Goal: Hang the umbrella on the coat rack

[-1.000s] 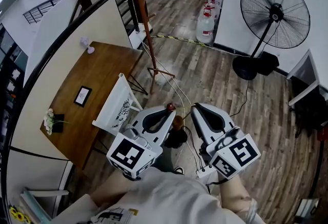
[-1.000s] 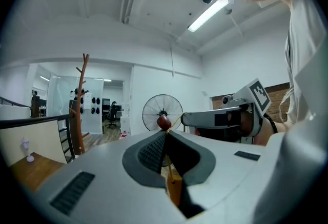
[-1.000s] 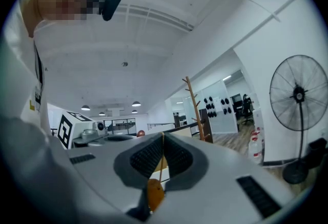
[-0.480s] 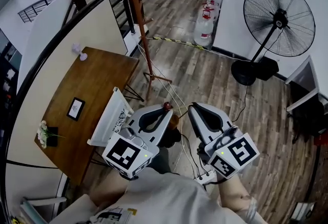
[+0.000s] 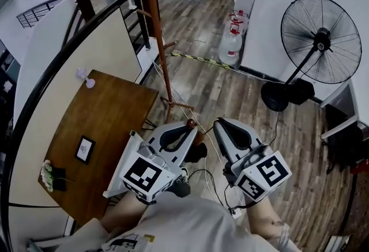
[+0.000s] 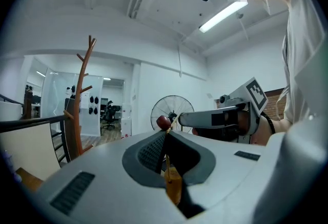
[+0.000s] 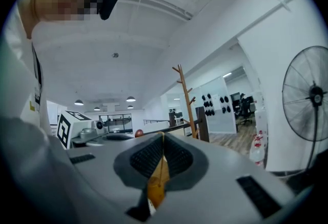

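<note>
In the head view the left gripper (image 5: pixel 185 127) and the right gripper (image 5: pixel 220 125) sit side by side near the person, both pointing far toward the coat rack (image 5: pixel 154 26), which stands on the wooden floor (image 5: pixel 230 89) well beyond them, just right of the wooden table (image 5: pixel 104 124). The umbrella (image 5: pixel 199 153) shows as a dark bundle between the two grippers, below the left one, with its red knob (image 5: pixel 190 123) right at the left jaw tips. A standing fan (image 5: pixel 320 40) is at the far right. In the left gripper view the left gripper (image 6: pixel 165 135) has its jaws clenched on a thin part of the umbrella, the red knob (image 6: pixel 163 122) poking out just past the tips; the coat rack (image 6: pixel 79 105) rises at the left, apart from the umbrella. In the right gripper view the right gripper (image 7: pixel 163 137) has its jaws pressed together with nothing between them, and the coat rack (image 7: pixel 185 100) stands far ahead.
</note>
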`<state>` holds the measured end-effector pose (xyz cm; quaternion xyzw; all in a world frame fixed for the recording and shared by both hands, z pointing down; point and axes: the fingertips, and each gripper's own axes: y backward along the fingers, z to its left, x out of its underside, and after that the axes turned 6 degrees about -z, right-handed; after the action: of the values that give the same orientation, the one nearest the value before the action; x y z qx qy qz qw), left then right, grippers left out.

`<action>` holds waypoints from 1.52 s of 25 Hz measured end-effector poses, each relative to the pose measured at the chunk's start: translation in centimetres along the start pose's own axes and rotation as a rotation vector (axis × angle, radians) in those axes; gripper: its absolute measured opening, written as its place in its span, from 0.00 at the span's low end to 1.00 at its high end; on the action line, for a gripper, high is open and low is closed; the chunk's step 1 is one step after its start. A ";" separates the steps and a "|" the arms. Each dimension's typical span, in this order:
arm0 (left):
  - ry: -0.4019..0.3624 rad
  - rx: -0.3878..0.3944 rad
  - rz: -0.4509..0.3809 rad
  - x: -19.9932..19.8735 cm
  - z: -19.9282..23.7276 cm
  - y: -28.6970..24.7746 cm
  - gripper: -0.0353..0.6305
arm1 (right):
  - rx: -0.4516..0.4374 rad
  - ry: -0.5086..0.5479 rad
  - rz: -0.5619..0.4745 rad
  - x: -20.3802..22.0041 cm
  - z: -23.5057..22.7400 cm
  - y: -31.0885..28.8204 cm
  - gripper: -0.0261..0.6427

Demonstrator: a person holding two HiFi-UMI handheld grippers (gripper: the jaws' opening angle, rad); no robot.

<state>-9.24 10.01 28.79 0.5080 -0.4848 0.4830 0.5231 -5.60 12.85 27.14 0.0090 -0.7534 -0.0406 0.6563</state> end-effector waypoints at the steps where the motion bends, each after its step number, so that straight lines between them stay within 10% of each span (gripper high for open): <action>1: 0.001 0.003 -0.003 -0.2 1.2 -0.5 0.05 | 0.000 0.003 0.001 -0.2 -0.5 -1.2 0.06; 12: -0.013 0.006 -0.021 -0.6 12.1 -4.3 0.05 | -0.011 0.000 -0.004 -0.2 -4.8 -12.5 0.06; 38: -0.006 -0.309 0.015 0.0 26.7 -22.0 0.05 | -0.341 -0.028 0.035 -1.6 -23.4 -27.4 0.06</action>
<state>12.27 -17.08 27.74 0.4194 -0.5586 0.4050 0.5899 16.65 -15.46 26.73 -0.1160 -0.7446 -0.1566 0.6384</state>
